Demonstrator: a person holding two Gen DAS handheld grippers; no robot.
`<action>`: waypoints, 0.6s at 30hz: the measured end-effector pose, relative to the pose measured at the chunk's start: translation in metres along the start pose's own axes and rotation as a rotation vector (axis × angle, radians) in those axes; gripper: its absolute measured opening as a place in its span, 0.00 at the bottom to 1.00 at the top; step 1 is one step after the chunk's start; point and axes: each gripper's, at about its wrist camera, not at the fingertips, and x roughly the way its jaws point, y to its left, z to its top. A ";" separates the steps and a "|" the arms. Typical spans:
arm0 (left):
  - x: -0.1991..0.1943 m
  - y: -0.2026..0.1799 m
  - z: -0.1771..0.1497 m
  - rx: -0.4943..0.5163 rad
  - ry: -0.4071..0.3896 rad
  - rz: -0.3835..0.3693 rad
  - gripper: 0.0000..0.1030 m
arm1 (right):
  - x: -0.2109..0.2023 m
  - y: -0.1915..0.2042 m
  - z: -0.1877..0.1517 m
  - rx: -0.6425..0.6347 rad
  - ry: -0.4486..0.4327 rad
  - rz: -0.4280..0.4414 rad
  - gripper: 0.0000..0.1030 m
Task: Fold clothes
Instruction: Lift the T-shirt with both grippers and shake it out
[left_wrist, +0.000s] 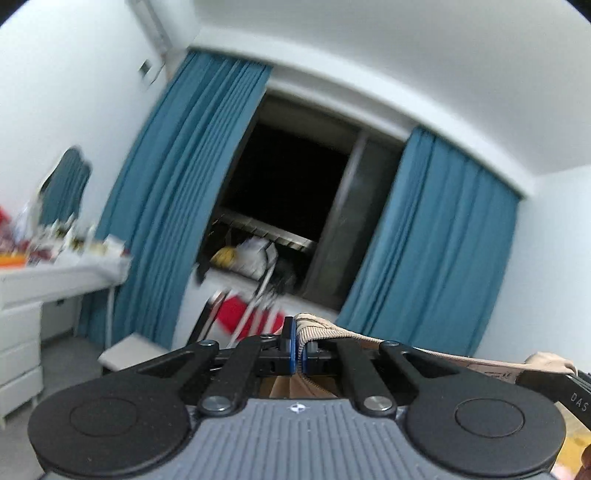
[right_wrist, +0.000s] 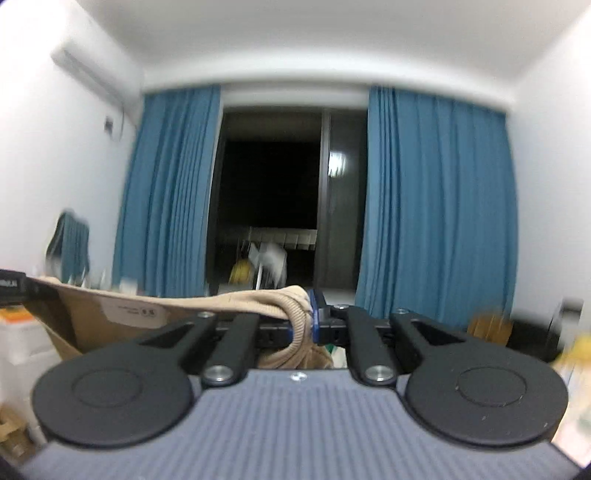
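right gripper (right_wrist: 309, 314) pointed about level toward dark window (right_wrist: 271, 192), jaws clamped on ribbed edge of beige garment (right_wrist: 258, 301). garment stretched leftward from jaws, upper hem taut, white label (right_wrist: 135, 312) visible on inner side. other gripper (right_wrist: 13, 288) just visible at left frame edge, at garment's far end. 2 blue curtains (right_wrist: 436, 206) flanked window. air conditioner (right_wrist: 86, 72) high on left wall. view blurred.

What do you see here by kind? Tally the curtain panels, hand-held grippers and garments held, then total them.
Blue curtain panels: 2, left panel and right panel
Hand-held grippers: 2, left hand-held gripper and right hand-held gripper
Beige garment clamped by both: 1
Total: 5
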 end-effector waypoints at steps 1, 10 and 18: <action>-0.009 -0.008 0.019 0.007 -0.023 -0.018 0.03 | -0.010 -0.003 0.020 -0.015 -0.043 -0.012 0.11; -0.077 -0.073 0.136 0.090 -0.164 -0.101 0.04 | -0.086 -0.029 0.144 0.008 -0.190 -0.012 0.11; -0.011 -0.062 0.095 0.128 -0.029 -0.036 0.05 | -0.034 -0.043 0.108 0.088 -0.010 0.027 0.11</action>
